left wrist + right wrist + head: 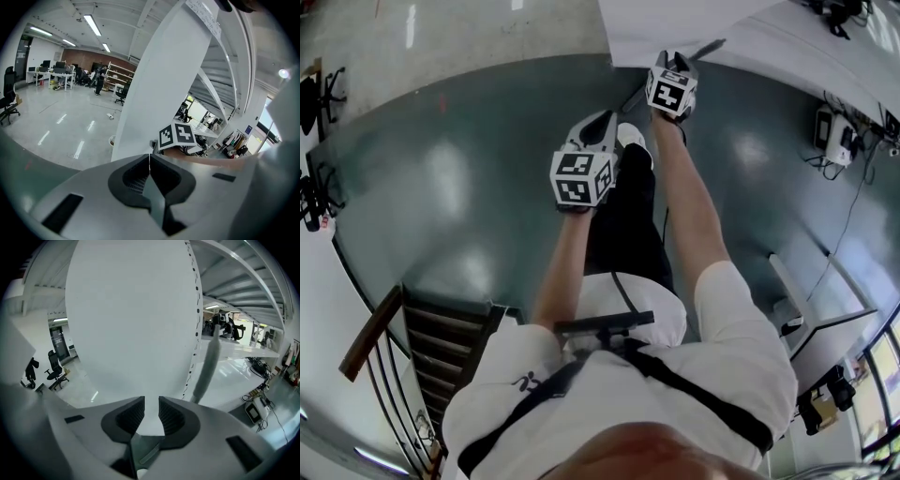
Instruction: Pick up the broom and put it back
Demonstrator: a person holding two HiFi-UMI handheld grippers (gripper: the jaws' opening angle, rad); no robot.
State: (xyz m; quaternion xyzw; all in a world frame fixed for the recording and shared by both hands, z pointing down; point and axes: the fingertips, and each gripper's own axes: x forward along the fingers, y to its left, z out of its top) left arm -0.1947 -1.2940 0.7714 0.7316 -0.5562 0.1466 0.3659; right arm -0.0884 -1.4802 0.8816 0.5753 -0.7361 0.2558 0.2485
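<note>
A thin grey rod (pixel 206 365), apparently the broom's handle, leans against the white pillar just right of my right gripper (pixel 151 413). In the head view it shows as a dark stick (pixel 707 47) past that gripper. The broom's head is out of sight. The right gripper's jaws stand a narrow gap apart, with only the pillar showing through the gap. In the head view the right gripper (pixel 675 64) is stretched out toward the pillar's foot. My left gripper (pixel 598 127) hangs nearer my body, its jaws (pixel 149 161) closed together and empty. The right gripper's marker cube (pixel 177 136) shows ahead of it.
A wide white pillar (pixel 675 23) rises straight ahead above the glossy grey floor (pixel 459 187). A stair with a wooden handrail (pixel 370 333) is behind me at the left. Office chairs (pixel 328 89) stand far left. A small device with cables (pixel 834 136) lies at the right.
</note>
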